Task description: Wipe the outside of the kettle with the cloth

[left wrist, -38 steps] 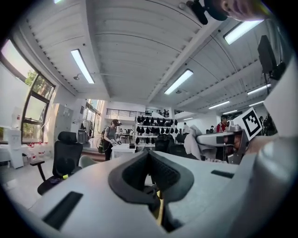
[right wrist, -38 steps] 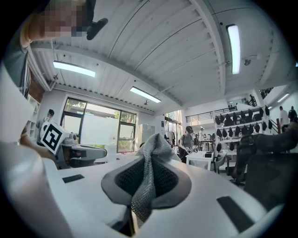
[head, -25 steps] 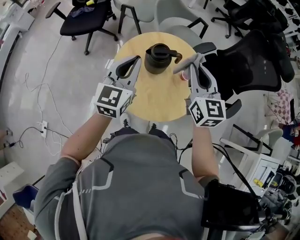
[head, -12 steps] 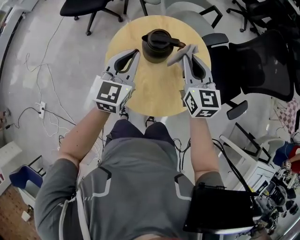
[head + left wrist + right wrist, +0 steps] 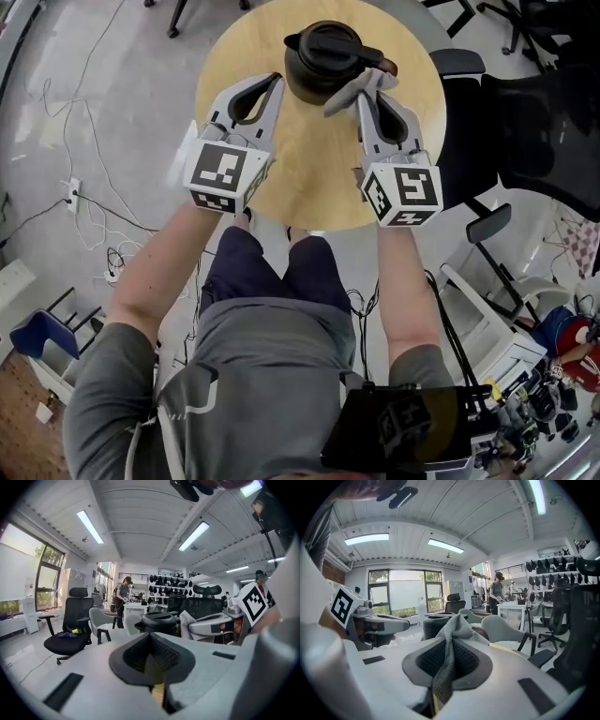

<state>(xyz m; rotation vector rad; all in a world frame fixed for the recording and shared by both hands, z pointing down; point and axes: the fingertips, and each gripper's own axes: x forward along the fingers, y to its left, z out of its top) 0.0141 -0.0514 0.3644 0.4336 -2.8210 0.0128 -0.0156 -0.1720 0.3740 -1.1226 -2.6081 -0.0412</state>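
A black kettle [image 5: 323,58] with its lid on stands at the far side of the round wooden table [image 5: 309,178]. My right gripper [image 5: 365,82] is shut on a grey cloth [image 5: 349,91], and the cloth's bunched end touches the kettle's right side by the handle. In the right gripper view the cloth [image 5: 451,656] hangs pinched between the jaws, with the kettle [image 5: 437,624] just beyond. My left gripper [image 5: 273,84] is shut with nothing in it, its tip just left of the kettle. The left gripper view shows the kettle [image 5: 159,622] ahead and the cloth [image 5: 187,620] beside it.
A black office chair [image 5: 534,122] stands right of the table. Cables [image 5: 56,122] trail over the grey floor at left. A black device [image 5: 403,433] hangs at the person's hip. Far off, a person [image 5: 125,590] stands among desks and chairs.
Both grippers have closed in on the kettle. The cloth in the right gripper has moved from apart to against the kettle's right side. The left tip now sits beside the kettle.
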